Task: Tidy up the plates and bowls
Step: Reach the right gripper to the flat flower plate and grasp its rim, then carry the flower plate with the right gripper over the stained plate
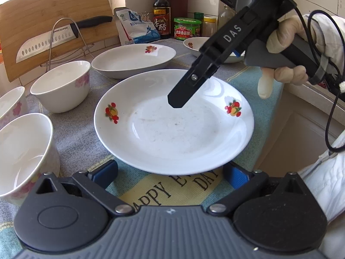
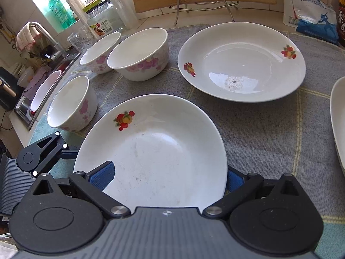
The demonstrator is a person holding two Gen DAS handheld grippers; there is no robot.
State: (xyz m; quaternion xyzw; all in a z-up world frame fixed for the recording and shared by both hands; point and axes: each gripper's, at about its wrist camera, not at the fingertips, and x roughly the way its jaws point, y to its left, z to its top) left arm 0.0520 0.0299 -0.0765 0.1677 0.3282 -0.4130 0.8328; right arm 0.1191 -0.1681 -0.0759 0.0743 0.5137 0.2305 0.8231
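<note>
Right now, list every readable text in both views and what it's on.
"SUPOR": knife blade.
"DAS": right gripper body.
"HAPPY ... DAY", middle hidden by the plate: mat.
"香醋": vinegar bottle.
"大块香菇酱": green jar.
White-blue bag, soap bottle and glass jar: print too small to read.

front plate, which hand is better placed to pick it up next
Probably right: the right gripper is open with the front plate between its pads. The left gripper is open too, but the rim only just reaches it.
</note>
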